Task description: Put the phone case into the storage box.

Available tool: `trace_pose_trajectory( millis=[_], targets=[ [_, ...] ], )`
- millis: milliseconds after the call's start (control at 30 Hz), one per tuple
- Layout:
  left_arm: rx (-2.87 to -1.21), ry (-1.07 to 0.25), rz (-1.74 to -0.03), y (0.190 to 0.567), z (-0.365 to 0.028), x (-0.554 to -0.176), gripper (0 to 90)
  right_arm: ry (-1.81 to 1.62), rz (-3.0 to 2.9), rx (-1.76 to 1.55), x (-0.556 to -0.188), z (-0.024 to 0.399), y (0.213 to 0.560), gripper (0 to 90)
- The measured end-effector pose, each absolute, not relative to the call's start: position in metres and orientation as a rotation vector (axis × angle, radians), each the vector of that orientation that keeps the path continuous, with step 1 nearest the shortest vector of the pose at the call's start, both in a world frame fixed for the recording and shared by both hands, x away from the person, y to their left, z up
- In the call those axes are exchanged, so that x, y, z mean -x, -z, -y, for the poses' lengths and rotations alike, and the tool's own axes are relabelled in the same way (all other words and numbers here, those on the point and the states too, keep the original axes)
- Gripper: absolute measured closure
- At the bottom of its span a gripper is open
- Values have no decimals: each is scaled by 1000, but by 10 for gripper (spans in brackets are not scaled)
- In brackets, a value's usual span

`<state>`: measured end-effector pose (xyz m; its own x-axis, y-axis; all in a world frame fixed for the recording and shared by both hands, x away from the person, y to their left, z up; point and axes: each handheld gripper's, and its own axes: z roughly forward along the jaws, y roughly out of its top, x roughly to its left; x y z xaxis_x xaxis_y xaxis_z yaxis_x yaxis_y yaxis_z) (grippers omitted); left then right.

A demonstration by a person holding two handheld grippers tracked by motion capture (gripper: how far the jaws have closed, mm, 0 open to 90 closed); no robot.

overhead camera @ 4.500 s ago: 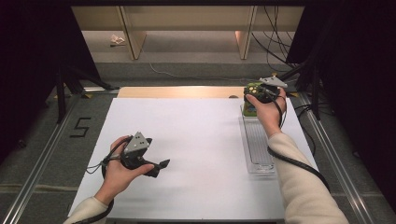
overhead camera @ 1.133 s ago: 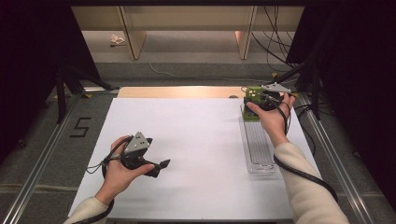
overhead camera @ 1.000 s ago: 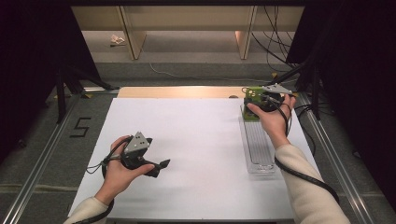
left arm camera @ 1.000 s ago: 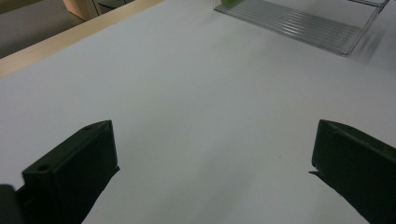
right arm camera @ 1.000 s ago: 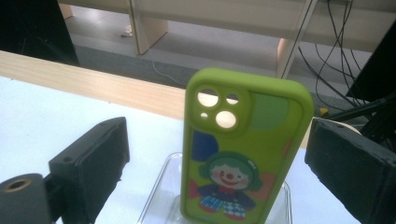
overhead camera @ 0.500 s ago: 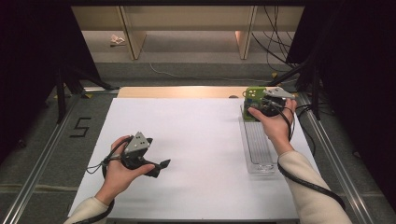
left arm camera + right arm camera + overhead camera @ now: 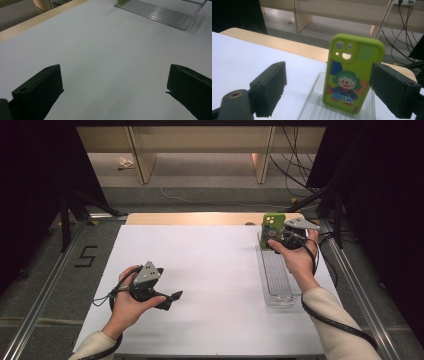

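Phone case (image 7: 353,73) upright in clear tray (image 7: 312,105), btwn right gripper (image 7: 329,87) fingers, untouched

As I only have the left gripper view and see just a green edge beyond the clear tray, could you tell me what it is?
Observer: It is a green phone case with a clown picture, standing upright in the clear ridged tray.
Operator: Is the right gripper gripping it?
Observer: Not yet; the right gripper has just been closing its jaws with the case between them, one jaw well clear of it.
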<state>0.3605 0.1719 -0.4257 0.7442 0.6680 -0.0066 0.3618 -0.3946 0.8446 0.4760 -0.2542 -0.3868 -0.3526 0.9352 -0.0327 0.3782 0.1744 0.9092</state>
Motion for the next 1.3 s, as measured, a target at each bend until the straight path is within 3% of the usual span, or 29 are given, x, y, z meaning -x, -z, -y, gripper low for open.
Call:
trace_pose_trajectory(
  millis=[1300],
  targets=[
    [-2016, -415, -782, 426, -172, -360, 0, -1328, -1966, -1122, -426, 254, 389, 213]
  ],
)
